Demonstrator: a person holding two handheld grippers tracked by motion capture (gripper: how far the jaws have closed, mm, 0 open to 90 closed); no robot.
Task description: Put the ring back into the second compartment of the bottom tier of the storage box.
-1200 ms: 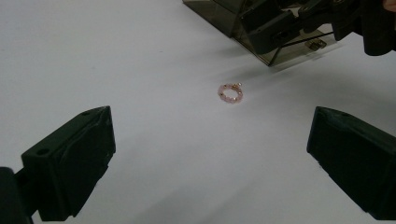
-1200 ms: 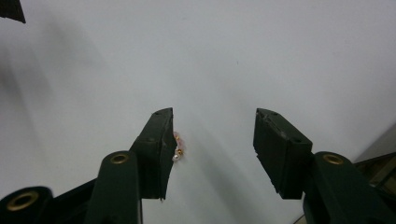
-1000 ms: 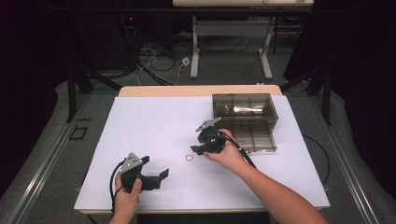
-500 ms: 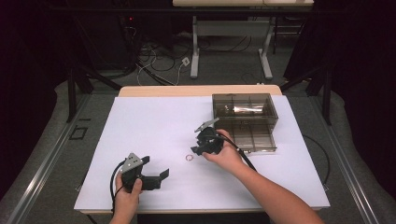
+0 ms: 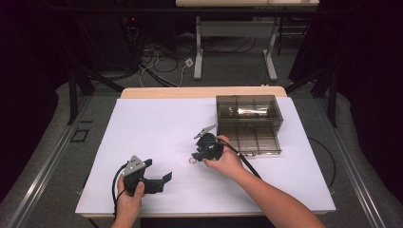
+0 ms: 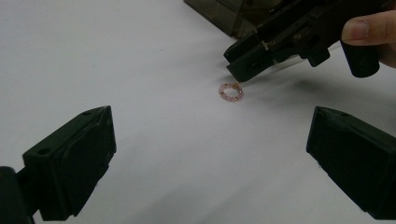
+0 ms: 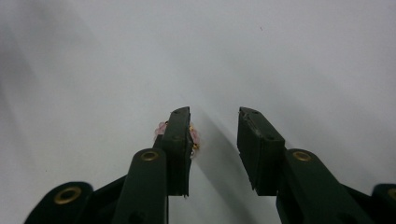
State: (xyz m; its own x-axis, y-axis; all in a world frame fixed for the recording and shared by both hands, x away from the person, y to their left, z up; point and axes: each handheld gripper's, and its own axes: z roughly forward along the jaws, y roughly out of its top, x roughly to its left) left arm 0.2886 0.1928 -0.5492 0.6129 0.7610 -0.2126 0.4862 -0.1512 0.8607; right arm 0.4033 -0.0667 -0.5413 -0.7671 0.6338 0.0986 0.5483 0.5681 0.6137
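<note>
I am looking down on a wooden table (image 5: pixel 199 91) lying under a white sheet (image 5: pixel 157 123). Grey carpet (image 5: pixel 52 156) is spreading around it. At twelve o'clock, a second desk (image 5: pixel 237 3) is standing on white legs (image 5: pixel 197 47), with loose cables (image 5: pixel 157 59) trailing at eleven o'clock. Black curtains (image 5: pixel 366 71) are closing in at three and nine o'clock, keeping the room dim.

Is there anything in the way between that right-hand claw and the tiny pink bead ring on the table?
Nothing visible. The right gripper sits right at the bead ring on the white table; one of its fingers covers part of the ring, and its jaws have just been closing, a gap left between them.
</note>
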